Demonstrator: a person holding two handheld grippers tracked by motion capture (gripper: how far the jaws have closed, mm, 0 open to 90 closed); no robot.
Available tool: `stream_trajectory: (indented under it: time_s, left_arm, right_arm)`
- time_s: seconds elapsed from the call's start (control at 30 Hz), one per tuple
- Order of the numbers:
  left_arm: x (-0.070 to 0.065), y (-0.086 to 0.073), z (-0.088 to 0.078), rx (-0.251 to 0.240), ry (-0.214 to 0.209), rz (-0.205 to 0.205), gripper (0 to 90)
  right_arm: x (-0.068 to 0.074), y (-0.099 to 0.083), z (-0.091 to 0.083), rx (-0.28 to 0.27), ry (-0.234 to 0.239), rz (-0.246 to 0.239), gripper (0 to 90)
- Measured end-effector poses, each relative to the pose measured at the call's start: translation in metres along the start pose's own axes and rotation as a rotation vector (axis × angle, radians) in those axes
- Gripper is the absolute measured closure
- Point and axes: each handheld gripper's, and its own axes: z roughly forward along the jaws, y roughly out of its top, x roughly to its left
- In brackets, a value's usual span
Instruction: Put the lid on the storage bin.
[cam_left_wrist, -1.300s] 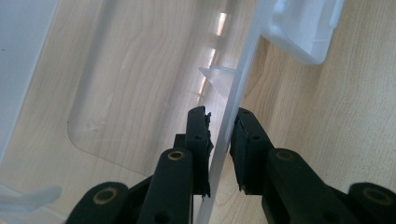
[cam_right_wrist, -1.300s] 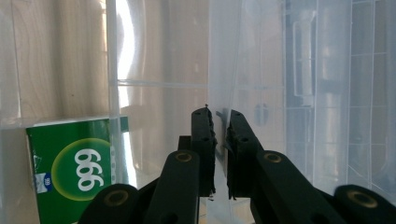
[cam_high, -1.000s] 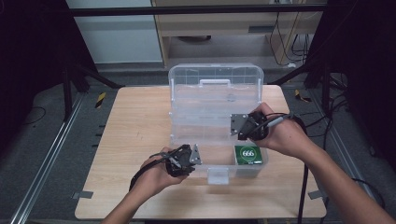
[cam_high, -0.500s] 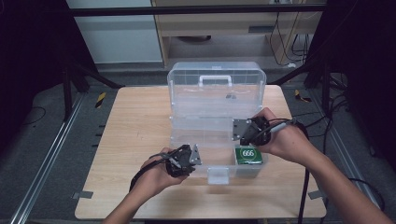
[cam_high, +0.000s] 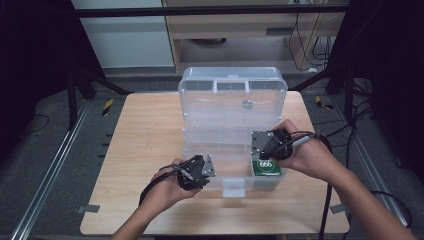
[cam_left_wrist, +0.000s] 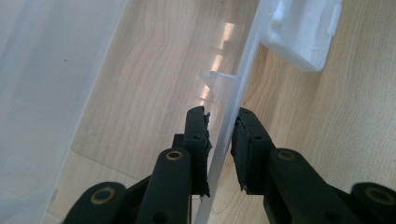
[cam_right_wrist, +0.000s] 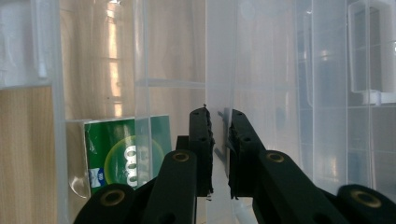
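A wooden table (cam_high: 145, 130) stands on grey floor (cam_high: 40, 150), black cables (cam_high: 310, 35) behind.

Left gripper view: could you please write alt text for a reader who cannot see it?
Two black jaws of the left gripper close on the thin front wall of a clear plastic box, one jaw on each side. A white latch hangs outside the wall, over the wooden table.

The one legible marking is the number "666", printed in white on a green packet (cam_high: 265, 167) lying in the clear plastic box (cam_high: 232, 90), directly beneath the right gripper (cam_high: 260, 146). In the right gripper view the same packet (cam_right_wrist: 126, 151) appears to the left of the jaws, behind a clear wall (its digits sit in a pale circle). A small blue-and-white mark at the packet's lower corner is too small to read.
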Motion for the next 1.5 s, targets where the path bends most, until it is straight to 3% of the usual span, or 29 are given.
stream_trajectory:
  time_s: [0.57, 0.8, 0.9, 0.97, 1.5]
  left_arm:
    - [-0.003, 0.003, 0.001, -0.005, 0.008, 0.0, 76.3]
    - [-0.003, 0.002, 0.001, -0.016, 0.006, 0.009, 76.3]
    - [-0.006, 0.0, 0.002, -0.022, -0.003, -0.039, 76.3]
    - [-0.002, 0.001, 0.002, -0.024, -0.001, 0.014, 76.3]
    - [-0.004, 0.0, 0.002, -0.03, 0.003, 0.013, 75.6]
  right_arm:
    - [-0.002, -0.004, 0.0, -0.016, 0.019, 0.003, 81.3]
    - [0.004, -0.005, -0.001, -0.013, 0.037, -0.004, 81.9]
    - [0.005, -0.005, -0.001, -0.012, 0.047, -0.006, 82.1]
    - [0.006, -0.004, -0.001, -0.009, 0.054, -0.007, 82.0]
    - [0.01, -0.004, -0.001, 0.005, 0.071, -0.012, 82.1]
